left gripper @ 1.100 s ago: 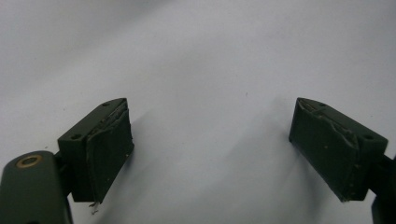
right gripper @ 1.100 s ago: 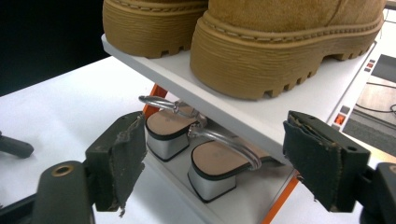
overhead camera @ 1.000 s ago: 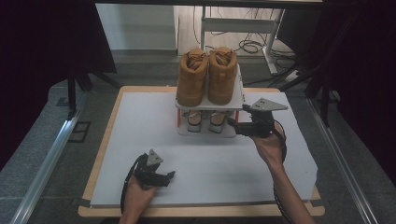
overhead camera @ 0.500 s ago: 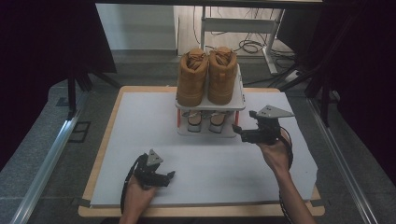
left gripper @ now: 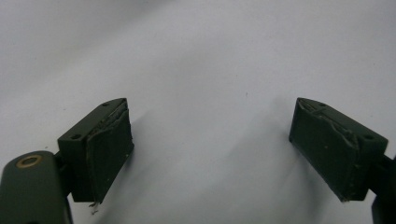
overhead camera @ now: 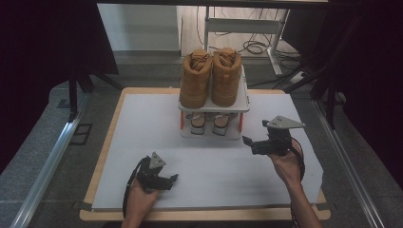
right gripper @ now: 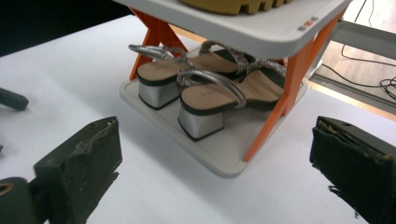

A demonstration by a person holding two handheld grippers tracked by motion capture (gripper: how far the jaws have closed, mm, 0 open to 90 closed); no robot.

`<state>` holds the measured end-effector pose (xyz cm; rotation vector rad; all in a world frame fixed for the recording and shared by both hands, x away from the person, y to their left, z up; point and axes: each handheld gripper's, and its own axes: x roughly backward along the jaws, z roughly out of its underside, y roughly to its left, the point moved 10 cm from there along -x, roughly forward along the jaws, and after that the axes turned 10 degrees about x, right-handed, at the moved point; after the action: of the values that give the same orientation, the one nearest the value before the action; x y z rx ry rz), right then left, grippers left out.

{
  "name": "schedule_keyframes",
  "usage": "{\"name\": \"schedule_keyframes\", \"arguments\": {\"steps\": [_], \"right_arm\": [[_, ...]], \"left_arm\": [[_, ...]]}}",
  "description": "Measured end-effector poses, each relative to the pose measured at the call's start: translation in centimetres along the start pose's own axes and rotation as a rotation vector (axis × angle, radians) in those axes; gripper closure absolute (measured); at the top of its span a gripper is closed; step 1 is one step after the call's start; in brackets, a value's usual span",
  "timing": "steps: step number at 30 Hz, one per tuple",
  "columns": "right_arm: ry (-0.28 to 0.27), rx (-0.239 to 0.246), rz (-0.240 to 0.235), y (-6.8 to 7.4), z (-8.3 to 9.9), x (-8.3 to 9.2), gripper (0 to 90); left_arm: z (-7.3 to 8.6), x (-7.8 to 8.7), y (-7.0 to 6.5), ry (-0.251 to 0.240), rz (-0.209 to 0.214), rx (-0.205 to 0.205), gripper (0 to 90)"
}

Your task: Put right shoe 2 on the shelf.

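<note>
- the silver heeled sandals (right gripper: pixel 205 100) sit side by side on the lower tier of the small white rack (overhead camera: pixel 237 100), heels turned toward my right fingers, so they look easiest to reach from this open side.
- the tan boots (overhead camera: pixel 211 78) stand upright on the top tier, directly above the sandals; the orange posts (right gripper: pixel 287 88) hold that shelf up and frame the gap i'd have to go through.
- my right gripper (overhead camera: pixel 248 142) hovers just right of the rack, tilted low toward the lower tier; its fingers (right gripper: pixel 79 163) have just been opening and stand spread wide, nothing between them.
- my left gripper (overhead camera: pixel 172 179) rests near the front of the white bench (overhead camera: pixel 142 123), well apart from the rack, fingers (left gripper: pixel 105 144) spread and empty, pointing down at bare surface.
- both forearms come in from the near edge, the right one reaching further forward.
</note>
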<state>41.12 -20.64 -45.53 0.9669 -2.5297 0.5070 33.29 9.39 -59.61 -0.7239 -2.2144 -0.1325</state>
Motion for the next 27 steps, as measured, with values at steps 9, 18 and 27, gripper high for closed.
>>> {"name": "schedule_keyframes", "arguments": {"steps": [9, 18, 27], "right_arm": [[0.018, -0.008, 0.009, 0.0, 1.9, 0.7, 0.0], [0.037, -0.021, 0.015, 0.4, 4.0, 1.3, 0.0], [0.084, -0.025, 0.019, 0.8, 6.7, 1.3, 0.0]], "left_arm": [[0.0, 0.0, 0.0, -0.003, 0.0, 0.003, 13.1], [0.0, 0.0, 0.0, -0.004, 0.0, 0.007, 13.2], [0.0, 0.0, 0.0, 0.0, 0.0, 0.003, 13.2]]}}
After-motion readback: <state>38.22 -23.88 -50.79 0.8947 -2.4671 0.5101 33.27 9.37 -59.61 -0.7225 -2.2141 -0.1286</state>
